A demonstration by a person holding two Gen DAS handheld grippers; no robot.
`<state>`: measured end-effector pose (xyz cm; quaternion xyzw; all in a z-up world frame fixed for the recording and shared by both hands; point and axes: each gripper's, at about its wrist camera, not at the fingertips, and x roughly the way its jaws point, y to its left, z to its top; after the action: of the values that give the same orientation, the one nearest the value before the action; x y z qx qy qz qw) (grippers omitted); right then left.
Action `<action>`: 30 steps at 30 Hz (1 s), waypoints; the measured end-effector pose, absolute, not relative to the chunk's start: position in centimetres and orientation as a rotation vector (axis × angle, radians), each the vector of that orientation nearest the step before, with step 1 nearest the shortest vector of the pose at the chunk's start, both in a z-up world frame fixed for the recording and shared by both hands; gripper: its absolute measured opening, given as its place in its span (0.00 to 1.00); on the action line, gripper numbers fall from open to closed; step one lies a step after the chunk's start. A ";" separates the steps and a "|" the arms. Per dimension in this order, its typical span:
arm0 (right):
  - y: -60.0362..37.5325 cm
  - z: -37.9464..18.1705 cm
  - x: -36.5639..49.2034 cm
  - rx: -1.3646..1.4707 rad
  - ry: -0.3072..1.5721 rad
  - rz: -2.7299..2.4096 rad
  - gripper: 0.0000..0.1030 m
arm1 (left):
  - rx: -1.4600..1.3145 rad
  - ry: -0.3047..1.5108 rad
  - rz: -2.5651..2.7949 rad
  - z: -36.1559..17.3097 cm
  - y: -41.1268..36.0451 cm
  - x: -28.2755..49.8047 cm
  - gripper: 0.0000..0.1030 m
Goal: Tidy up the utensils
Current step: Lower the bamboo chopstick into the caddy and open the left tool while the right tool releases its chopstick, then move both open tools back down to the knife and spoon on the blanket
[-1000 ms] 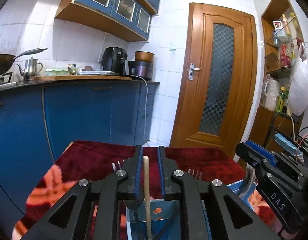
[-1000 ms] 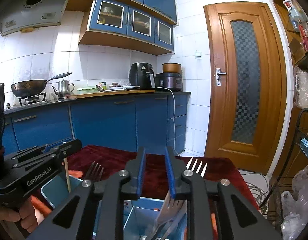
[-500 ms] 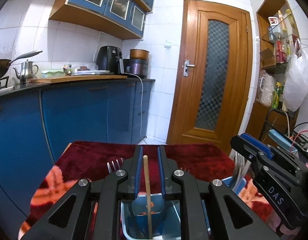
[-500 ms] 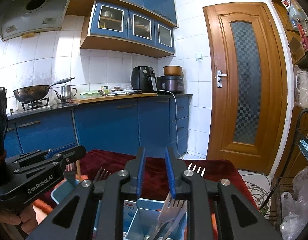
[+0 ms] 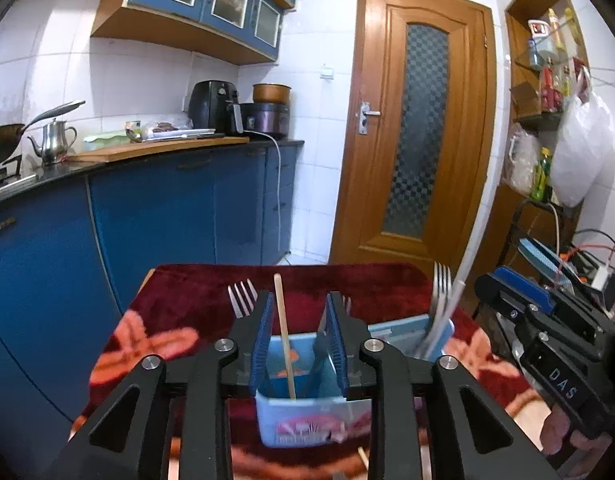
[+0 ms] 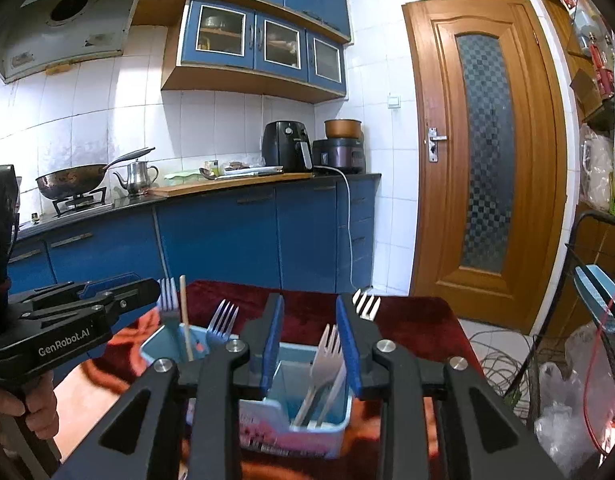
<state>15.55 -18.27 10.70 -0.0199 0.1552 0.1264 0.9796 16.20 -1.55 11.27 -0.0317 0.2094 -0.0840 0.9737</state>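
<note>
Left wrist view: my left hand-held gripper is opening around the thin wooden chopstick in the light blue plastic box; bumping it tips everything.

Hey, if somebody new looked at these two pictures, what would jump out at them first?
Probably the two light blue boxes side by side on the dark red floral cloth, one with forks standing in it, the other with a wooden stick. Behind them, the tall wooden door and blue kitchen cabinets.
</note>
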 end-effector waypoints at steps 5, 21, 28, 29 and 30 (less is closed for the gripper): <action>-18.7 10.6 13.8 -0.026 0.366 0.276 0.37 | -0.041 0.455 -0.183 11.3 -1.7 14.2 0.39; -19.7 7.0 9.8 0.030 0.590 0.318 0.53 | -0.075 0.699 -0.212 7.3 -2.2 10.2 0.52; -20.1 4.9 8.8 0.035 0.664 0.316 0.58 | -0.097 0.795 -0.203 4.8 -2.3 9.4 0.52; -20.2 4.5 8.7 0.038 0.676 0.314 0.58 | -0.096 0.808 -0.201 4.4 -2.3 9.4 0.52; -20.3 4.2 8.6 0.040 0.687 0.313 0.59 | -0.095 0.818 -0.200 4.2 -2.3 9.3 0.52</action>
<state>8.61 -20.30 4.20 0.0196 0.3355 0.1530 0.9293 9.30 -2.33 4.20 -0.0463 0.3968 -0.0969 0.9116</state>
